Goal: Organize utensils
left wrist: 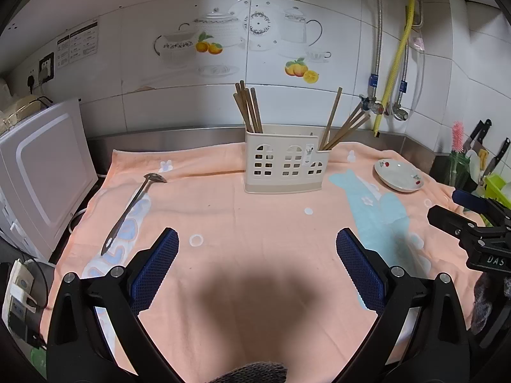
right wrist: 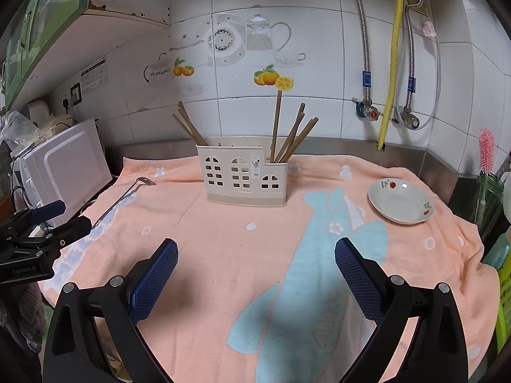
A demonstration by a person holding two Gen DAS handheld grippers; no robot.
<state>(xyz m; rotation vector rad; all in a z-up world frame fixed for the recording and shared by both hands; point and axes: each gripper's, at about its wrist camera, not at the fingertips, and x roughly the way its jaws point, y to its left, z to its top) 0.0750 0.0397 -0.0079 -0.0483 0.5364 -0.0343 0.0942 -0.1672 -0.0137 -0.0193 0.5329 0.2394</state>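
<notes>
Your left gripper (left wrist: 257,239) and right gripper (right wrist: 255,250) both hover with jaws spread wide, holding nothing. The cream utensil holder (left wrist: 284,166) stands at twelve o'clock on the towel-covered bench (left wrist: 255,217), chopsticks (left wrist: 249,108) upright inside. The metal spoon (left wrist: 131,207) lies at ten o'clock; the small plate (right wrist: 400,202) sits at two o'clock.

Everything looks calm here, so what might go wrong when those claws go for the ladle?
The ladle lies flat on a soft towel, so the open left tool may pinch cloth with the thin handle. Dragging the towel could shift the chopstick holder. The chopsticks on the holder's right lean outward, so a long ladle going in may knock them or tip the light holder.
</notes>
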